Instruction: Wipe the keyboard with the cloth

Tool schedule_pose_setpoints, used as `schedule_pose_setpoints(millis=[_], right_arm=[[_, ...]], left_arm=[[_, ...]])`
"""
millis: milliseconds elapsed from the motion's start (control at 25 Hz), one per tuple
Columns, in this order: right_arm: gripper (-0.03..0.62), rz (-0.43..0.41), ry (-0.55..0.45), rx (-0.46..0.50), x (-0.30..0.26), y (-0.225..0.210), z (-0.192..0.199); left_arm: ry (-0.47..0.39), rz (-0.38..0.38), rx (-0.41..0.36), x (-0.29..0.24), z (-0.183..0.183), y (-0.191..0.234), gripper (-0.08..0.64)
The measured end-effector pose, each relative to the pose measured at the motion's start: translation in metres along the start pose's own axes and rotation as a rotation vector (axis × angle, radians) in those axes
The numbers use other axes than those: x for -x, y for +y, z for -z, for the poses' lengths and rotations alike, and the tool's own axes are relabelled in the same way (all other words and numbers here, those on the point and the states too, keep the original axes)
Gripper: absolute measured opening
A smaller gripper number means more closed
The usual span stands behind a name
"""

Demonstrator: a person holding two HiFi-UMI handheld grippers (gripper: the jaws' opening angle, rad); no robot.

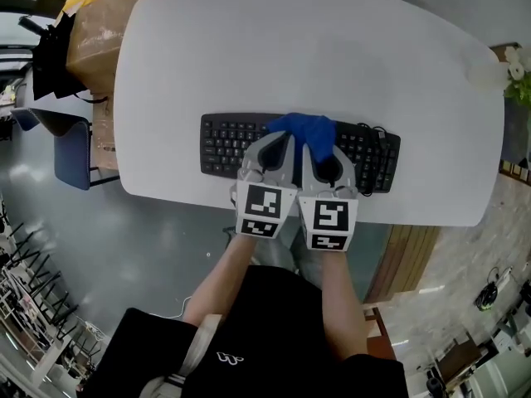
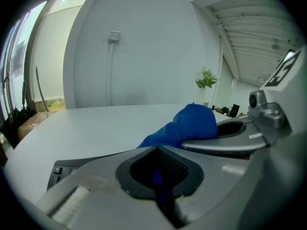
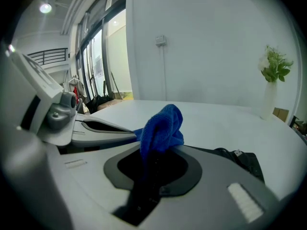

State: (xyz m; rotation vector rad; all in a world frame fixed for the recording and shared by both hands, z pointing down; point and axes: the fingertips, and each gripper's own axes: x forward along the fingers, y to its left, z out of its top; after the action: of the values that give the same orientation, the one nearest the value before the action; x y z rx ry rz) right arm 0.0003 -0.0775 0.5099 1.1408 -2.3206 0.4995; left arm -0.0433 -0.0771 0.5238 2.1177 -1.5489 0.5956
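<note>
A black keyboard lies near the front edge of the white table. A blue cloth sits bunched on the keyboard's middle. Both grippers stand side by side over the keyboard. My left gripper is shut on the cloth; blue cloth shows in the left gripper view, with a strip of it between the jaws. My right gripper is shut on the cloth, which rises in a fold from its jaws. The keyboard's right end shows beside the right gripper.
A coiled cable lies at the keyboard's right end. A vase with white flowers stands at the table's far right edge. A blue chair and a cardboard box stand left of the table.
</note>
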Motion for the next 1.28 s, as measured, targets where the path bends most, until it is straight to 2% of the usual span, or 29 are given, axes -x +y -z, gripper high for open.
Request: schedule_pose_setpoints(millis=[720, 1280], right_arm=[[0.072, 0.115, 0.017, -0.039, 0.039, -0.071, 0.017], [0.072, 0.194, -0.01, -0.088, 0.073, -0.127, 0.016]], left_arm=[[0.01, 0.108, -0.057, -0.035, -0.015, -0.076, -0.002], [0.024, 0.188, -0.098, -0.06, -0.034, -0.134, -0.003]])
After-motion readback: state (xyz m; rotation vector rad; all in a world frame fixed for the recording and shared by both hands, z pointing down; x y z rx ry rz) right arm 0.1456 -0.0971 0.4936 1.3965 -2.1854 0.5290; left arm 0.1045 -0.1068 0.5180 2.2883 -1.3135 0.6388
